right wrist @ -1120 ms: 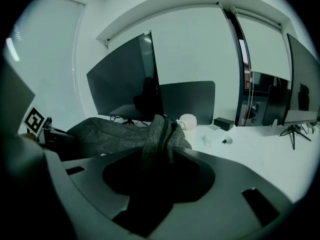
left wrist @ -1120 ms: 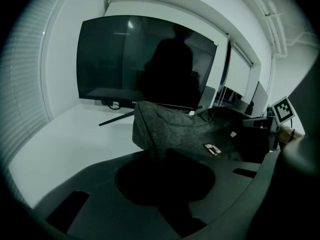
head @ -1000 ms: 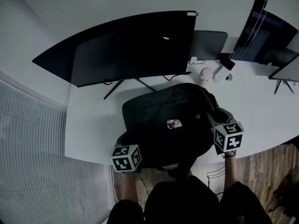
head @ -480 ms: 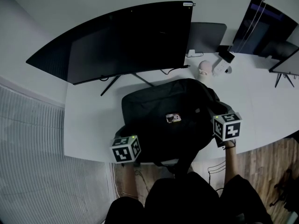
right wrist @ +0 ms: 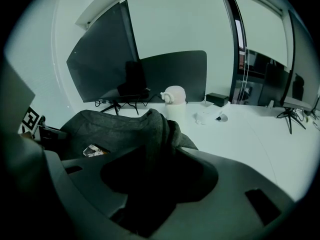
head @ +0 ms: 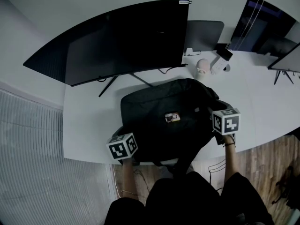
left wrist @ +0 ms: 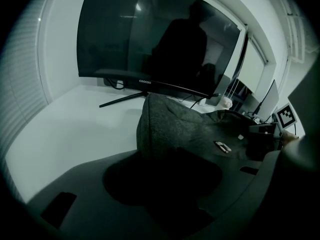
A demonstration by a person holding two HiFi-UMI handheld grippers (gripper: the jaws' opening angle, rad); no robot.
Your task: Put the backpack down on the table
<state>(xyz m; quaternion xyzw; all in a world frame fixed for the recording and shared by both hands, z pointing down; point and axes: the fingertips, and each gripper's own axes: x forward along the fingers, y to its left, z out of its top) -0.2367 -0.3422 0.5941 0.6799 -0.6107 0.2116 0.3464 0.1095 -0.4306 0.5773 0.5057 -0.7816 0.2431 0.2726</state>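
**A:** Where is the backpack (head: 164,121)?

**B:** It lies flat on the white table (head: 89,121), near the front edge, with one gripper at each of its near corners. The left gripper (left wrist: 167,181) is at its left corner and the right gripper (right wrist: 150,184) at its right corner.

**A:** Are the jaws clamped on it?

**B:** No. Both pairs have just been opening and now stand apart. In the left gripper view a fold of dark grey fabric rises between the two jaws, and the rest of the bag stretches ahead of them and off to the right. I can't see the pads pressing on it.

**A:** And the right one?

**B:** It is much the same. A bunched ridge of fabric runs into the gap between its released jaws, and the bag's body spreads ahead of them to the left.

**A:** What else lies ahead of the jaws?

**B:** A small label (head: 172,117) sits on top of the bag, ahead and right of the left jaws and ahead and left of the right ones. Past the bag, straight beyond the left jaws, a wide curved monitor (head: 122,41) stands on thin legs. Beyond the right jaws a small white jug (right wrist: 173,96) stands upright on the table, apart from the bag.

**A:** Does the bag hang over the edge?

**B:** From the head view its near side reaches the table's front edge. Whether it goes past the edge is hard to tell in the dark.
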